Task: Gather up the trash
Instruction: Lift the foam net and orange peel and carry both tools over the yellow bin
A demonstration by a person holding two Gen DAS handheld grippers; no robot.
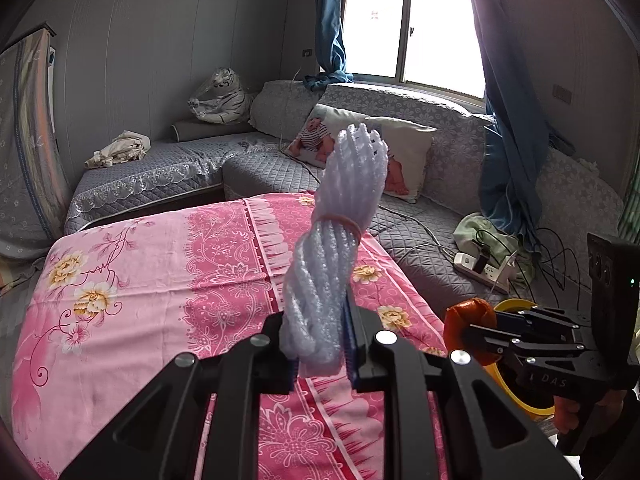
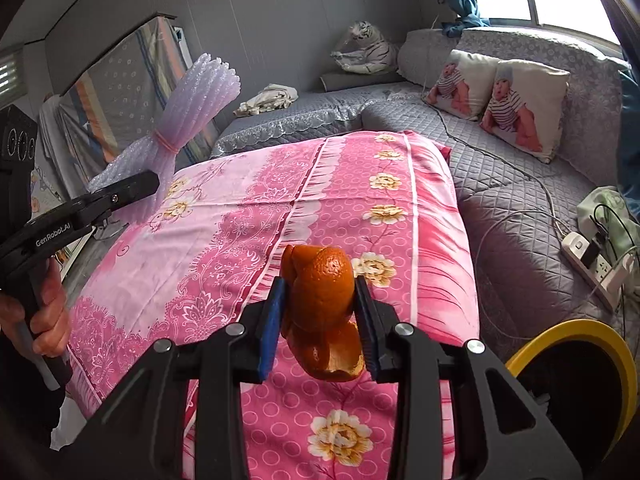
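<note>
Left tongs (image 1: 320, 354) clamp white foam-net bundle (image 1: 340, 240), rubber-banded; right tongs (image 2: 320, 320) clamp curled orange peel (image 2: 322, 304).

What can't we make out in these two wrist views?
- Yellow-rimmed bin: its inside is dark, contents unreadable; right wrist view cuts it at the edge, and the right gripper hides it in the left view.
- Foam net bundle: lower end hidden between the left gripper fingers.
- Orange peel: far side hidden.
</note>
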